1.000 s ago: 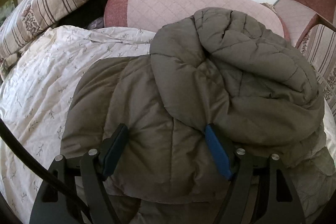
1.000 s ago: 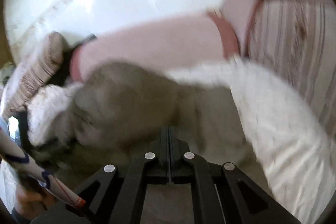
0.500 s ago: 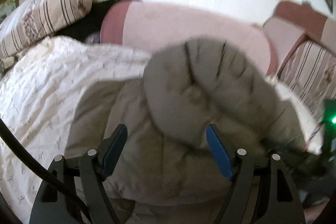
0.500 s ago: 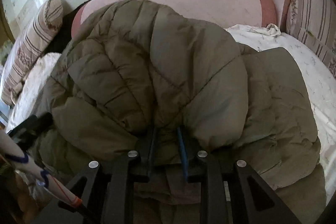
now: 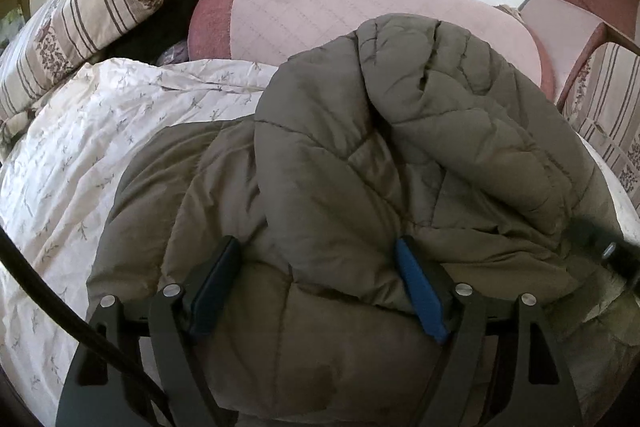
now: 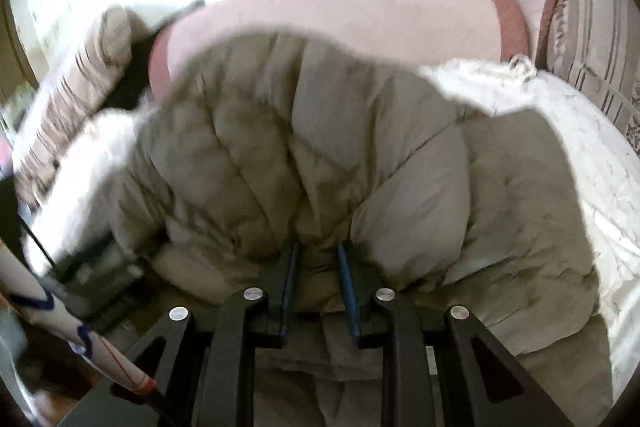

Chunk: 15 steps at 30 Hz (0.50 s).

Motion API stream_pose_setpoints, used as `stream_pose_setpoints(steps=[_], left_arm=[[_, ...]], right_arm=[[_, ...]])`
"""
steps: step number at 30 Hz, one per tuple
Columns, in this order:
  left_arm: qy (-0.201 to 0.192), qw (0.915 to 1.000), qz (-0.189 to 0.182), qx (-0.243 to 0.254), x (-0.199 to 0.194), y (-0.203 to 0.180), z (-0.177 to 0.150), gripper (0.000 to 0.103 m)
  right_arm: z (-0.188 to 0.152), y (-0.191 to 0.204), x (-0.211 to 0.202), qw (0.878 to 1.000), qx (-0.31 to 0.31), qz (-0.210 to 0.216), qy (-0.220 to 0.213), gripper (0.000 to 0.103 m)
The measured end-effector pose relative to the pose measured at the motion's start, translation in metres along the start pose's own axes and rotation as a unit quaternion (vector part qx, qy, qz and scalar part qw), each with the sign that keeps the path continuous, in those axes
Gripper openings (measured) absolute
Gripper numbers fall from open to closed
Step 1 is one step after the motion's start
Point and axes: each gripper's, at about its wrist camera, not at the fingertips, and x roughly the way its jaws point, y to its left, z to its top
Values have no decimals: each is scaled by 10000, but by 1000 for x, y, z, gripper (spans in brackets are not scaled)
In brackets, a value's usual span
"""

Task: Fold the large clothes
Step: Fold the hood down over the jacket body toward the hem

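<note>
Two grippers work one olive-grey quilted puffer jacket (image 5: pixel 400 155), which lies bunched on the bed over a cream floral-print bedsheet (image 5: pixel 100 131), in front of a pink quilted headboard cushion (image 5: pixel 320 11).

Left gripper (image 5: pixel 320 279): fingers (image 5: pixel 420 291) wide and opening. A thick roll of the jacket bulges between them, but we cannot tell whether the pads press on it; we read it as a loose straddle, not a grip.

Right gripper (image 6: pixel 318 275): fingers (image 6: pixel 347 283) narrow, pinching a fold of padded fabric at the near edge of the jacket. The view is motion-blurred, so the depth of the pinch is unclear.

Our judgement of the step: the upper half is being laid over the lower.

- We keep the right pinch deep; puffy fill slips out of shallow grips.
- We carry the held edge low and level so that trapped air does not spring the fold open.
- We let the left side press the roll flat before release.
</note>
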Motion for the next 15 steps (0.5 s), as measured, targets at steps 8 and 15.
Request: stream_pose_setpoints(steps=[8,15], left_arm=[[-61,9999,111,66,-1,-3,-4,81],[-87,9998,137,63,-1,-4,-5,81]], right_arm=[[-1,-27,23,9986,270,-341,314,24],[-5,-18,28,9984,71,-472,300,25]])
